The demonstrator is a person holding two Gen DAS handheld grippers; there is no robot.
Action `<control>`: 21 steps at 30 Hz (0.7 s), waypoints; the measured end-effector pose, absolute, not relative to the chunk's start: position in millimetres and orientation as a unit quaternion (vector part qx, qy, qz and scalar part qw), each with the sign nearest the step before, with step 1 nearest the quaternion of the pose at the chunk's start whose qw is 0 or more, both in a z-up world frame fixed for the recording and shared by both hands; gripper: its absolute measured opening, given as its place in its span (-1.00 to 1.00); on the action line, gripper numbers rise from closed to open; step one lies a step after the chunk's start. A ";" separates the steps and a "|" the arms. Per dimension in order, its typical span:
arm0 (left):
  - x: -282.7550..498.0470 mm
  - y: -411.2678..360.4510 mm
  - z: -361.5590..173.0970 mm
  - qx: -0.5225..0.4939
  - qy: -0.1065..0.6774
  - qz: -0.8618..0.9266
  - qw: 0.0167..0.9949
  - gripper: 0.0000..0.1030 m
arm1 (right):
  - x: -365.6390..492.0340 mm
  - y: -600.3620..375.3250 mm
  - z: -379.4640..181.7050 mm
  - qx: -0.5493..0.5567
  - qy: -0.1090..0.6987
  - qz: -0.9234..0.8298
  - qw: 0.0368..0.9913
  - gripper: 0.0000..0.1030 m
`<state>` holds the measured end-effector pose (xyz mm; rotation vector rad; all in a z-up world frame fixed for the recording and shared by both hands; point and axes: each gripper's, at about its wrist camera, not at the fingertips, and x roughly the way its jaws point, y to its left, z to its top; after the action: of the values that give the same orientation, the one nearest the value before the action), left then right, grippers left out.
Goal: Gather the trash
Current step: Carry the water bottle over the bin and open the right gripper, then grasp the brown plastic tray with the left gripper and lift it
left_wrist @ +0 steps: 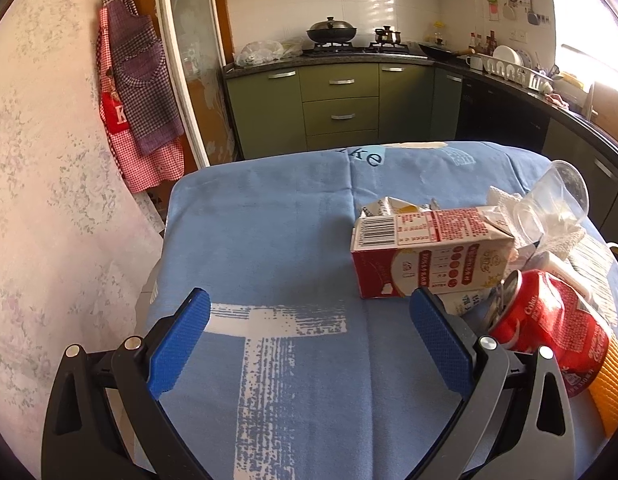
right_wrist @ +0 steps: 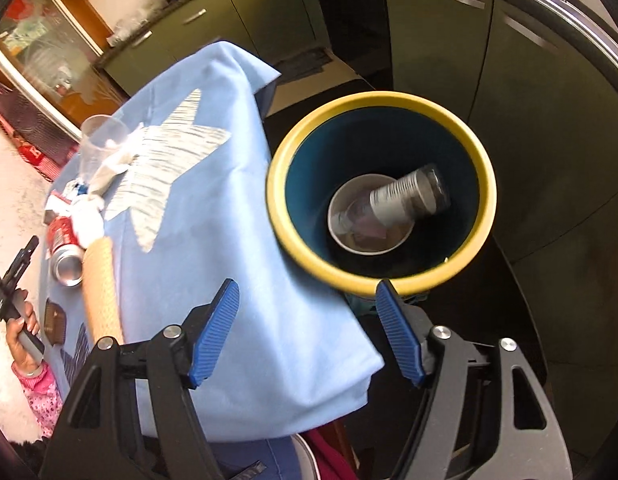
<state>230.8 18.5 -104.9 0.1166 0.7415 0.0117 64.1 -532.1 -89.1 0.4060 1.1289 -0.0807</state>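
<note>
My left gripper stands open low over the blue tablecloth, nothing between its pads. Just right of it lie a red and white milk carton, a crushed red cola can, a clear plastic cup and crumpled tissue. In the right wrist view my right gripper is open and empty above the table's corner. Beyond its tips stands a yellow-rimmed bin, dark blue inside, holding a plastic bottle and a paper cup. The can, cup and tissue show far left.
An orange textured roll lies beside the can, near the table's edge. A person's hand in a pink sleeve holds the left tool. Green kitchen cabinets stand beyond the table, and dark cabinet doors behind the bin.
</note>
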 end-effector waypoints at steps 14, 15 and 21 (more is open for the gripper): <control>174.6 -16.8 -98.9 0.109 0.413 -0.124 0.895 0.91 | 68.0 -504.0 -107.1 0.191 0.529 -0.013 0.827 0.31; 168.6 -17.4 -100.3 0.110 0.423 -0.135 0.889 0.91 | 68.3 -503.1 -107.9 0.191 0.529 -0.012 0.827 0.31; 136.1 -31.2 -118.5 0.148 0.445 -0.151 0.870 0.91 | 71.8 -493.7 -109.9 0.189 0.528 0.003 0.828 0.31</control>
<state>136.1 -31.2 -118.5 0.3087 0.9314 -0.3166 71.8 -493.7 -109.9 0.4021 1.1215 0.0060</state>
